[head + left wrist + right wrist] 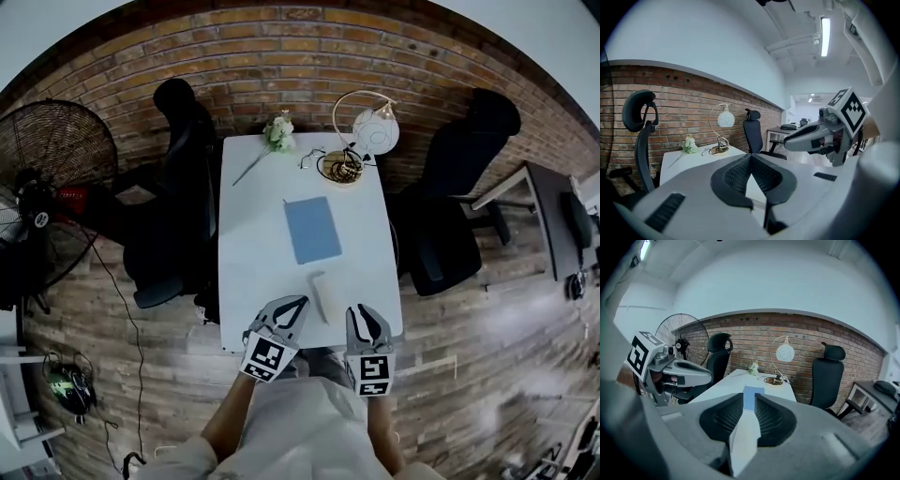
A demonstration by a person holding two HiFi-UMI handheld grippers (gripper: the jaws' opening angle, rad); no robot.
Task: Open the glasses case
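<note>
In the head view the white glasses case (322,297) lies closed on the white table (248,244), close to its near edge. My left gripper (296,306) hovers just left of the case, fingertips touching, nothing held. My right gripper (365,312) is to the case's right, also shut and empty. In the left gripper view the left gripper (750,157) has its tips together, and the other gripper (820,136) shows at the right. In the right gripper view the right gripper (749,396) points along the table, its pads nearly together with nothing gripped.
A blue notebook (312,230) lies mid-table beyond the case. At the far end are a white flower (277,131) and a round lamp (376,132) with coiled cables at its base. Black chairs (178,187) (459,187) flank the table. A fan (47,187) stands left.
</note>
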